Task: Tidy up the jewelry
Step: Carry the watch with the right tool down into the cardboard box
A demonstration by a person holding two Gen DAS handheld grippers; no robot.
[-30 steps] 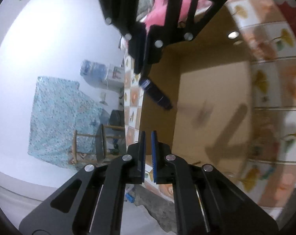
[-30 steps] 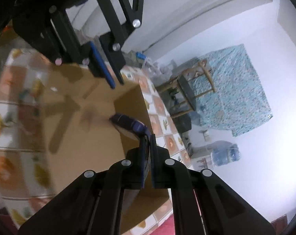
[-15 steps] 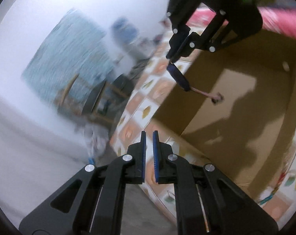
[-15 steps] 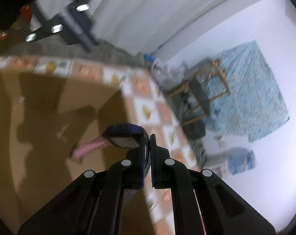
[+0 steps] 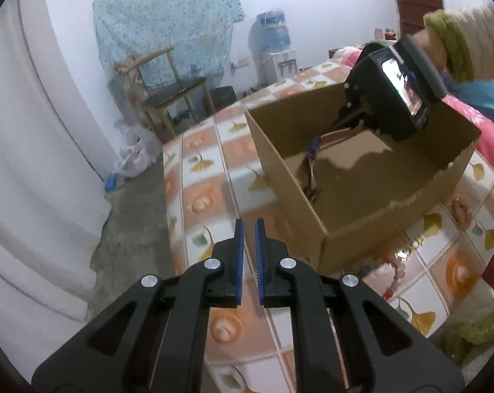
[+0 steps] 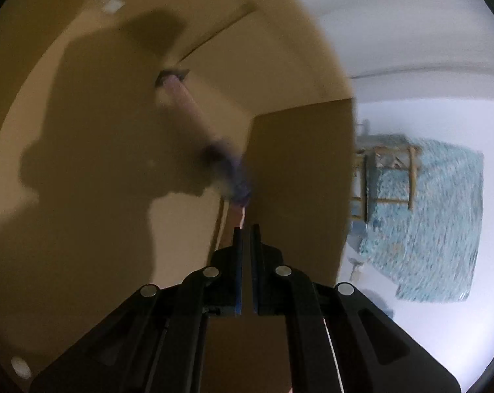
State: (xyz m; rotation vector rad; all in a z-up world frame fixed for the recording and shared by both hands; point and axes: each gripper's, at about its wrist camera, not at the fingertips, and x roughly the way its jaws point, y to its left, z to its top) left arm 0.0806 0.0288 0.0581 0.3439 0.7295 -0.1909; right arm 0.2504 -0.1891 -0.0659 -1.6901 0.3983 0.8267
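An open cardboard box (image 5: pixel 355 235) stands on a tile-patterned cloth (image 5: pixel 207 177). My right gripper (image 6: pixel 245 229) reaches down into it and is shut on the strap of a watch (image 6: pixel 228 173) with a dark purple face and a pink strap. The watch is blurred and hangs against the box floor (image 6: pixel 99 163). From the left wrist view, the watch (image 5: pixel 310 163) dangles inside the box below the right gripper's black housing (image 5: pixel 387 98). My left gripper (image 5: pixel 248 229) hovers over the cloth in front of the box's near corner, shut with only a slit between its blue pads, holding nothing.
Small jewelry pieces (image 5: pixel 400 255) and a red bead (image 5: pixel 389 293) lie on the cloth by the box's front right wall. A person's sleeve (image 5: pixel 449 42) is above the box. A wooden chair (image 5: pixel 171 95), a white curtain (image 5: pixel 34 163) and a water dispenser (image 5: pixel 273 46) stand beyond the cloth's edge.
My right gripper has dropped into the box with the watch. My left gripper has rolled and drawn back, so the box now sits upright ahead to the right.
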